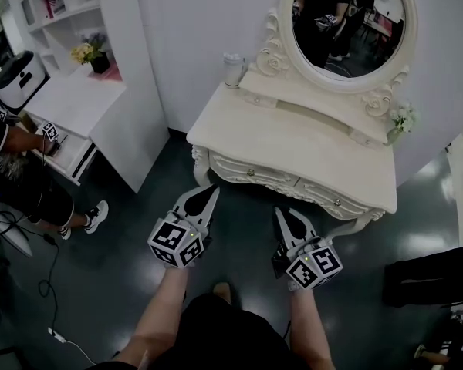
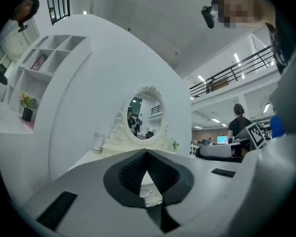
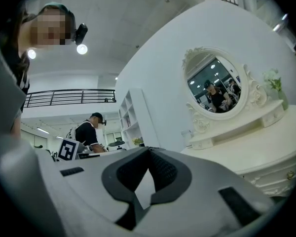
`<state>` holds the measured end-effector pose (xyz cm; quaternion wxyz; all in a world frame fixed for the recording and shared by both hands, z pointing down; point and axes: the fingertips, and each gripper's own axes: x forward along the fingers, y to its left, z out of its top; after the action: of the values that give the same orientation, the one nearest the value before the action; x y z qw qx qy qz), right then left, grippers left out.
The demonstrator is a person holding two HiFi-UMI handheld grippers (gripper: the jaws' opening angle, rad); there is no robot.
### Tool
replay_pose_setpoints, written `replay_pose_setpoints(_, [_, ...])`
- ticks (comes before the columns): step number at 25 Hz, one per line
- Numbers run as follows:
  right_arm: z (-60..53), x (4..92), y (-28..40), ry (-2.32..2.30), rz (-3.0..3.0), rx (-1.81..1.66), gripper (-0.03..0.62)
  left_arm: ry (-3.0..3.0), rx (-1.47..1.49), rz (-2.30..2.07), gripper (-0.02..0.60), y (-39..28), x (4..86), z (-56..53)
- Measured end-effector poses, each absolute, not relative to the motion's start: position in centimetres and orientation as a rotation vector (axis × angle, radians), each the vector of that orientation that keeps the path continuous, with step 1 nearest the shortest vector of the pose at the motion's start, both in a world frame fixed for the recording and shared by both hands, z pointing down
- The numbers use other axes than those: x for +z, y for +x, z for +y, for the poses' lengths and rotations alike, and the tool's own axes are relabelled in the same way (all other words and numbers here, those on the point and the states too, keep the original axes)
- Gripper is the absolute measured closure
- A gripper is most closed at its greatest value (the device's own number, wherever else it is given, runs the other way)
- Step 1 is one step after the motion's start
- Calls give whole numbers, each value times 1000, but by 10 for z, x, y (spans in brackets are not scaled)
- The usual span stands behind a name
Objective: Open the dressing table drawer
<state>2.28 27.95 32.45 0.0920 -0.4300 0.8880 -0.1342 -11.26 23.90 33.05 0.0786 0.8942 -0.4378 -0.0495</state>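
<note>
Left claw [image 1: 210, 190] and right claw [image 1: 281, 214] are both pinched closed and empty, held level just short of the dressing table [image 1: 293, 141]. Its front has two closed drawers, left drawer [image 1: 247, 168] and right drawer [image 1: 336, 197]. On top are one mirror [image 1: 353, 21], one cup [image 1: 232, 69] and one flower sprig [image 1: 403, 118]. White shelves [image 1: 69, 91] and a crouching person [image 1: 23, 176] are at left. Dark glossy floor [image 1: 116, 284], white wall [image 1: 193, 37].

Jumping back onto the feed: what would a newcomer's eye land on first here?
The ornate cream dressing table fills the middle of the head view, with its oval mirror standing at the back. Just in front of it, the left gripper and right gripper are both shut and empty, pointing at the closed drawers.
</note>
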Motion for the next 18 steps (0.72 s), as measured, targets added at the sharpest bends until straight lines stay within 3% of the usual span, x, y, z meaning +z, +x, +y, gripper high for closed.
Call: replay_pose_setpoints(18, [222,339,19,-1328,2600,-448,591,2669,-142,-1256,581,-118,349,176])
